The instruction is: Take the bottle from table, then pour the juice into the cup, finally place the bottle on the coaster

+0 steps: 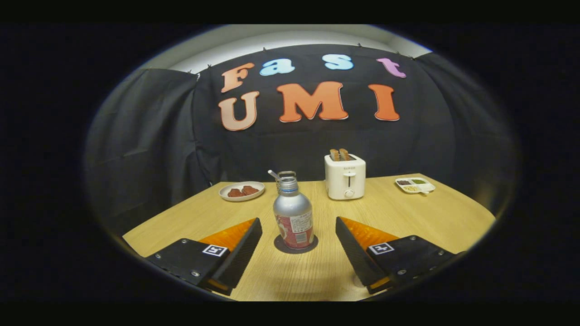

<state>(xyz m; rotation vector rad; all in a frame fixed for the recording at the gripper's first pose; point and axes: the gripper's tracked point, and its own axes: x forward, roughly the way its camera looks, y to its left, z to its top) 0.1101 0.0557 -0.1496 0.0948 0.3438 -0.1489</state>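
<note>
Bottle (293, 218) upright on coaster (295, 245), gripper (298, 227) wide

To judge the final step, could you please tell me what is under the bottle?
The bottle stands on a dark round coaster; its rim shows, its middle is covered. The open tongs flank it without touching.

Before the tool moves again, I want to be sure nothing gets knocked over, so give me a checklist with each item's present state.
1. Tool open, fingers apart from the bottle on both sides: ok.
2. Bottle upright: ok.
3. Bottle standing on the dark coaster: ok.
4. Cup position: it stands right behind the bottle, mostly hidden; whether they touch: cannot tell.
5. Juice in the cup: cannot tell.
6. Toaster, plate and divided dish stand well beyond the fingers: ok.
</note>
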